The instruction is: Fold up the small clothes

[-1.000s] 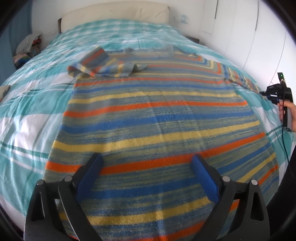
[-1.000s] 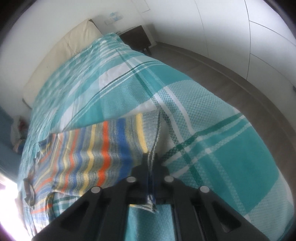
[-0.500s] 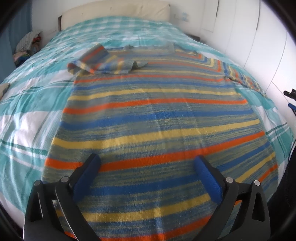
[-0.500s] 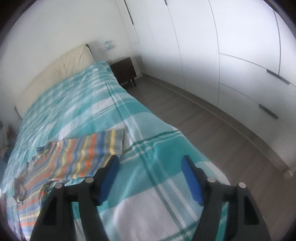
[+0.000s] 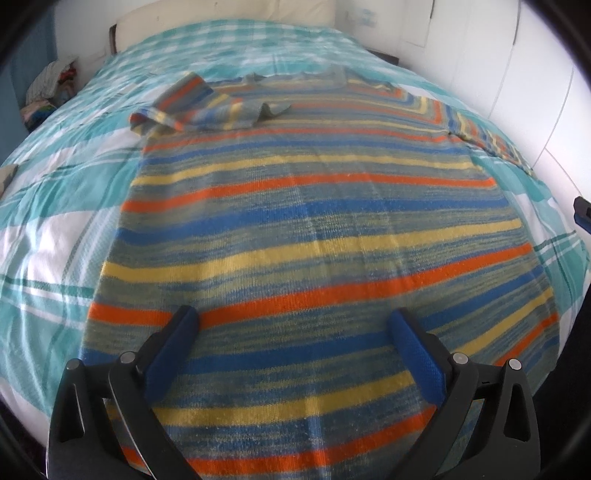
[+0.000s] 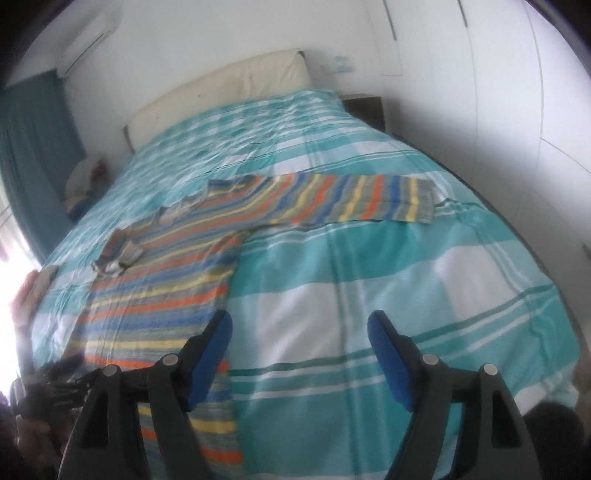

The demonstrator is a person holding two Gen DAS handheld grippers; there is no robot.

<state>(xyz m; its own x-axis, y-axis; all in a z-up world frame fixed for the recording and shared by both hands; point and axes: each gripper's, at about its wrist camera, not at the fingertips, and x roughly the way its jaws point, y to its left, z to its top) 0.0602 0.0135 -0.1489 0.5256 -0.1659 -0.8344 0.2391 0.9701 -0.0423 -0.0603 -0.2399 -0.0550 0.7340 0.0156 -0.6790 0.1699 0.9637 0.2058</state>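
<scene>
Left wrist view: a striped sweater [image 5: 317, 229] lies flat across a bed [image 5: 62, 236] covered in a teal-and-white plaid spread, filling the centre of the frame from the lower edge almost to the top. One sleeve [image 5: 207, 107] is folded in across the chest at upper left; the other sleeve [image 5: 491, 140] runs out toward the upper right edge. The left gripper [image 5: 295, 332] hangs over the sweater's lower part at the bottom of the frame, its blue-padded jaws spread wide with nothing between them but the knit below. A cream headboard [image 5: 229, 14] sits at the top, a heap of clothes [image 5: 51, 85] at upper left, white wardrobe doors [image 5: 509, 62] at right.

Right wrist view, somewhat blurred: the same sweater [image 6: 177, 266] lies in the left half of the frame, its outstretched sleeve [image 6: 354, 199] reaching flat across the spread to the centre right, cuff at the far end. The right gripper [image 6: 299, 332] is at the bottom centre, over bare plaid just right of the sweater's side edge. Its jaws, which have just been opening, stand wide apart and hold nothing; the left pad overlaps the sweater's edge in the picture, though whether it touches cannot be told. At lower left the left gripper [image 6: 59, 380] shows dimly as a dark, blurred shape. A dark nightstand [image 6: 364, 109] stands beside the bed at upper right.
</scene>
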